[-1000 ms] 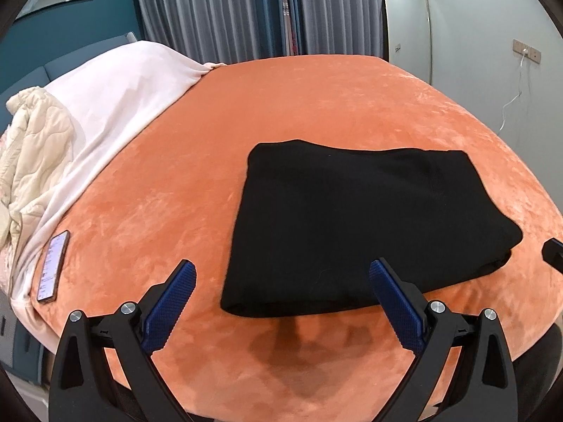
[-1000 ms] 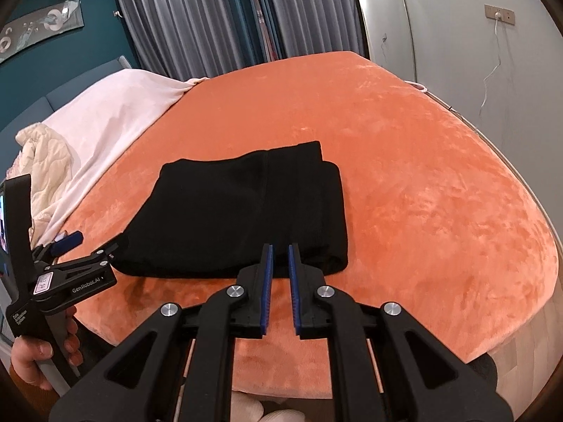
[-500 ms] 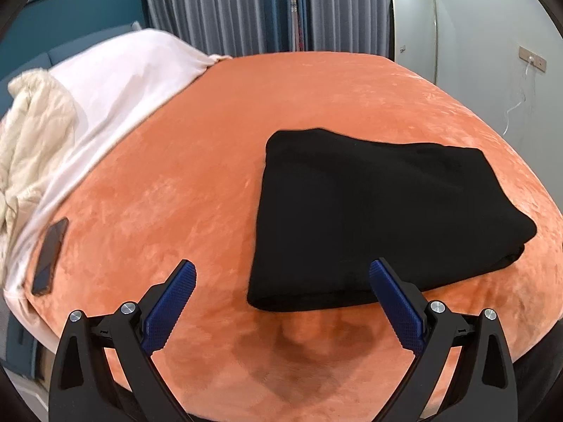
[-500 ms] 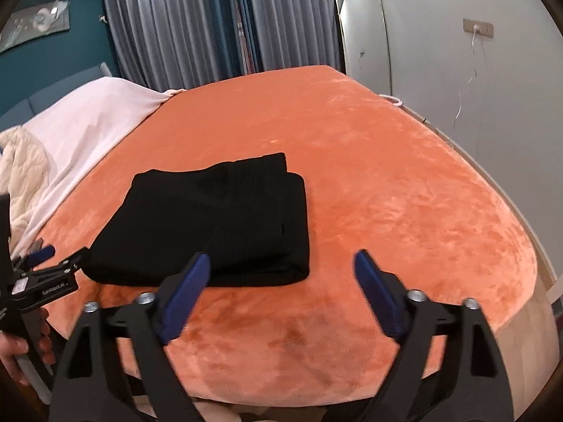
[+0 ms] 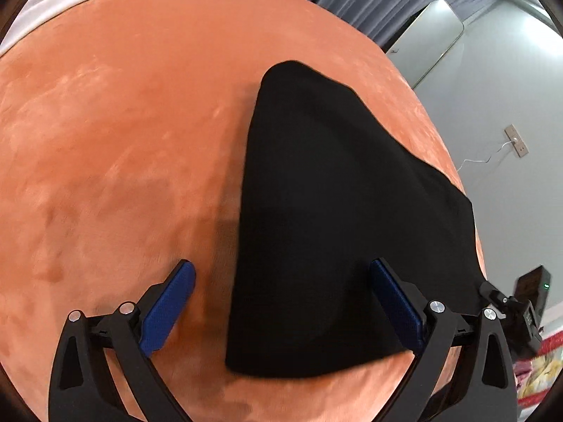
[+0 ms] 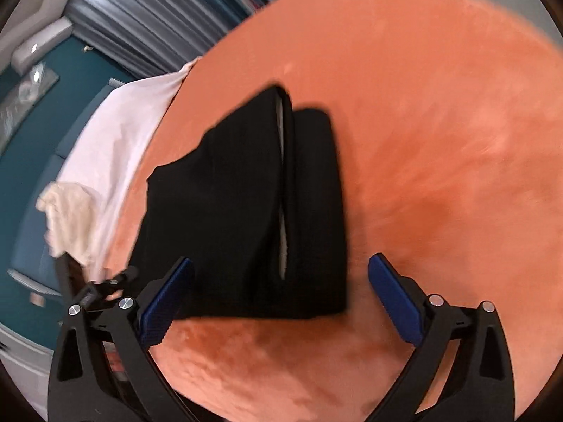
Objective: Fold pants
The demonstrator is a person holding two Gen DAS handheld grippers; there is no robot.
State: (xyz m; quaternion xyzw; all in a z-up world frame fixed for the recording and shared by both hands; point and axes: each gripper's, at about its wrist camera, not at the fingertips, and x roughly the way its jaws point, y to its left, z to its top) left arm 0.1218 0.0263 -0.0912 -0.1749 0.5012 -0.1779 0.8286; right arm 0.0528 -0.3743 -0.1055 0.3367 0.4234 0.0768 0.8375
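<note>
The left gripper (image 5: 281, 302) is held with its fingers wide apart and nothing clamped. The black pants (image 5: 337, 204) lie folded into a compact stack on the orange bed cover (image 5: 116, 133); at most one further fold appears to remain. The right gripper (image 6: 281, 299), just spread wide, is likewise empty. A white sheet (image 6: 123, 130) lies well apart; no obstruction is seen.

Bed (image 5: 123, 140) with orange plush cover fills both views. Black pants (image 5: 334, 193) lie folded flat on it, near the front edge, a compact block; in the right wrist view a fold line runs along them with a thin pale strip showing in the seam, one layer lapped over the other. A pale pink sheet (image 6: 119, 133) covers the far left part of the bed, touching the orange cover's edge. A cream quilt (image 6: 70, 214) lies bunched on the sheet. Right view is blurred.
</note>
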